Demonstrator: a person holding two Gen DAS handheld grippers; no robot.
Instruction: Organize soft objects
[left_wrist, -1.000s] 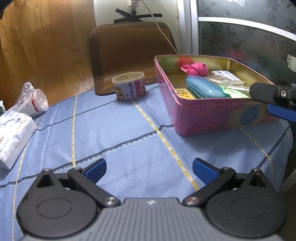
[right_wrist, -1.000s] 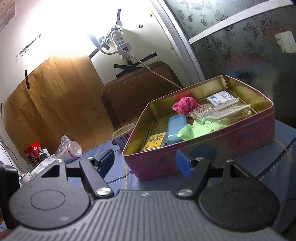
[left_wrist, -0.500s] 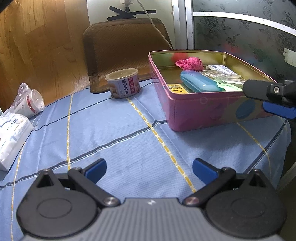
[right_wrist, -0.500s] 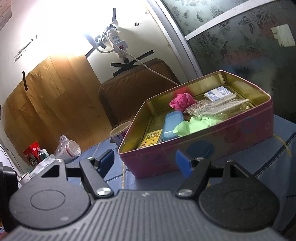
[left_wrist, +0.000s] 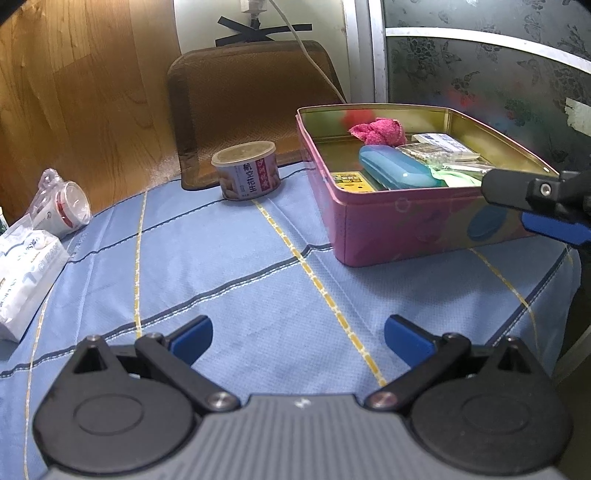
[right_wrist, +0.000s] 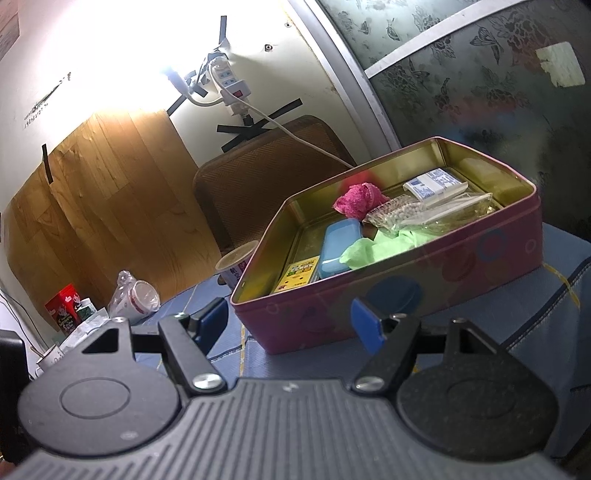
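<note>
a round labelled can (left_wrist: 246, 170) stood on the blue checked cloth (left_wrist: 229, 280) over the worktop, before a brown woven chair back (left_wrist: 255, 99). a bagged cup (left_wrist: 68, 206) lay beside a tissue pack (left_wrist: 22, 273); a power strip (right_wrist: 231, 86) hung taped to the wall.

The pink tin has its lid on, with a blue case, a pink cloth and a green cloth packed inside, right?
Not quite: the pink tin has no lid on; it stands open. The right wrist view looks straight down into it, and there the blue case, the pink cloth and the green cloth lie inside, as you said.
</note>
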